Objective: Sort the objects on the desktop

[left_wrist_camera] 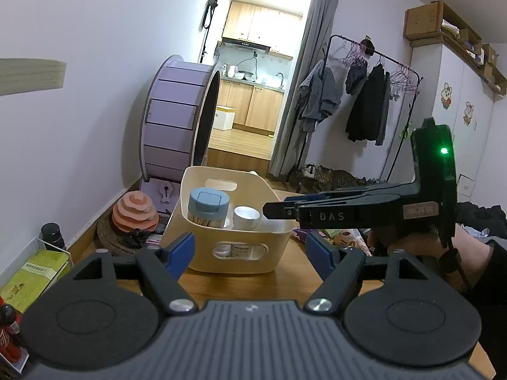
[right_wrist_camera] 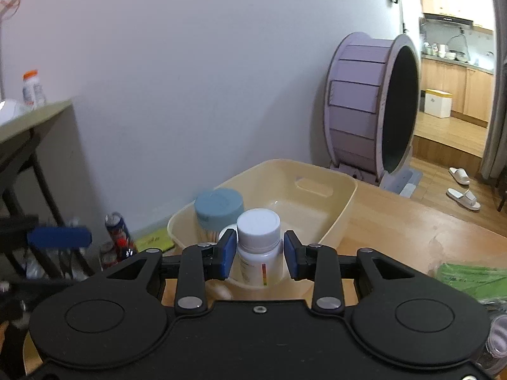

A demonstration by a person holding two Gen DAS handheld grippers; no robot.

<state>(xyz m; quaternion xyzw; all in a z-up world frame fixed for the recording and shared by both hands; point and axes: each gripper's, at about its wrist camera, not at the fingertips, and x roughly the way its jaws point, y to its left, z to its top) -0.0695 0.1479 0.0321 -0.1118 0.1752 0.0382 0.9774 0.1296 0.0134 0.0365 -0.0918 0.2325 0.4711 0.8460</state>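
A cream plastic basket (left_wrist_camera: 202,255) (right_wrist_camera: 340,202) stands on the wooden table. Inside it are a blue-lidded jar of cotton swabs (left_wrist_camera: 207,204) (right_wrist_camera: 218,209) and a white pill bottle (left_wrist_camera: 247,217) (right_wrist_camera: 259,247). My right gripper (right_wrist_camera: 259,255) is open, its blue pads (right_wrist_camera: 228,253) on either side of the white bottle with small gaps; it reaches over the basket's near rim, also seen from the side in the left wrist view (left_wrist_camera: 279,210). My left gripper (left_wrist_camera: 253,251) is open and empty, in front of the basket.
A green packet (right_wrist_camera: 469,280) lies on the table at the right. Drink cans (right_wrist_camera: 115,231) and a green box (left_wrist_camera: 35,277) sit below the table's left edge. A purple cat wheel (left_wrist_camera: 180,117) stands on the floor behind.
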